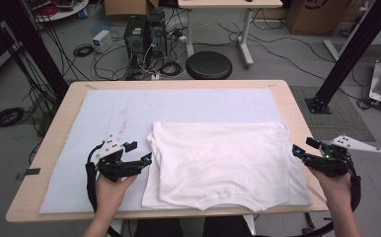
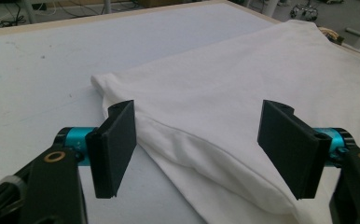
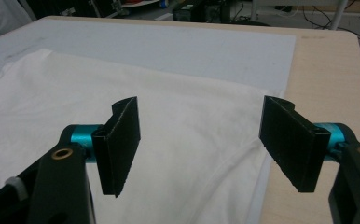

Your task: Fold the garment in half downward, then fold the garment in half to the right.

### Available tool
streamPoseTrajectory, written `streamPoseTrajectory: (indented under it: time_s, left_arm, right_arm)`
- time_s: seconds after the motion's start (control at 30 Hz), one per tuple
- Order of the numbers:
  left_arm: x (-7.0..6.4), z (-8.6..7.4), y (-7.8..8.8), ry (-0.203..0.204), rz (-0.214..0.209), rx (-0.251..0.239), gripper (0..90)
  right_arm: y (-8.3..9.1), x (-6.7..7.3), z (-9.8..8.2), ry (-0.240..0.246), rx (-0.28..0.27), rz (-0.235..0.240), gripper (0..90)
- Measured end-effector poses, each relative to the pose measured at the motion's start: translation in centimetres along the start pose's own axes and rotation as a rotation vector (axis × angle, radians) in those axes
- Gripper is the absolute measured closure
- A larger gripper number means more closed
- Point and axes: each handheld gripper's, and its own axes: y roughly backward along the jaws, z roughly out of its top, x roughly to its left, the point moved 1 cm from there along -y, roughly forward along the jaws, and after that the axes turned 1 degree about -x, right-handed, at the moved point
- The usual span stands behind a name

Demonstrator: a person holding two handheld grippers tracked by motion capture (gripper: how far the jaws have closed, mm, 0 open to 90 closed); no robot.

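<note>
A white T-shirt [image 1: 218, 163] lies folded flat on the pale mat [image 1: 104, 118], its neck toward the near edge. My left gripper [image 1: 139, 152] hovers just off the shirt's left edge with both jaws wide apart and nothing pressed between them. The left gripper view looks between its black pads [image 2: 115, 147] at the shirt's folded left side [image 2: 225, 116]. At the shirt's right edge my right gripper [image 1: 304, 146] is open too. Its own view has the shirt's right hem [image 3: 206, 140] between the spread pads [image 3: 120, 144], untouched.
The mat covers most of a light wooden table [image 1: 302, 118]. Behind the far edge stand a black round stool [image 1: 209, 64], computer towers [image 1: 135, 34] and loose cables on the floor. A black frame post [image 1: 349, 54] rises at the right.
</note>
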Motion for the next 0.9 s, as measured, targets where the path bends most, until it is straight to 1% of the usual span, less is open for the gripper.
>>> streamPoseTrajectory:
  time_s: [0.13,0.23,0.33,0.37,0.47,0.67,0.73,0.8,0.9]
  left_arm:
    - [-0.2,-0.2,-0.2,-0.001,-0.010,0.013,27.4]
    - [-0.4,-0.3,-0.3,-0.003,-0.010,0.025,27.4]
    - [-0.5,-0.2,-0.4,0.007,-0.015,0.030,27.4]
    - [-0.5,-0.2,-0.3,0.005,-0.016,0.032,27.4]
    - [-0.6,-0.2,-0.3,0.013,-0.009,0.038,27.4]
    - [-0.9,-0.5,0.0,0.035,-0.010,0.061,27.4]
    - [-1.0,-0.7,0.3,0.056,-0.002,0.073,27.4]
    - [-1.2,-1.0,0.5,0.086,-0.008,0.081,29.0]
    - [-1.6,-1.9,0.8,0.132,-0.015,0.120,32.5]
  right_arm:
    - [-0.1,0.3,0.1,0.006,0.004,0.007,29.1]
    - [-0.1,0.3,0.1,0.010,0.001,0.005,29.1]
    - [0.0,0.2,0.1,0.006,-0.002,0.002,29.1]
    - [0.1,0.2,0.1,0.006,-0.001,0.002,29.1]
    - [0.3,0.1,0.1,0.006,-0.007,-0.002,29.1]
    - [0.4,0.0,0.2,0.004,-0.010,-0.009,29.1]
    - [0.4,0.0,0.2,0.006,-0.009,-0.012,29.1]
    - [0.4,0.0,0.2,0.006,-0.007,-0.014,29.1]
    - [0.5,0.0,0.3,0.013,-0.011,-0.018,29.1]
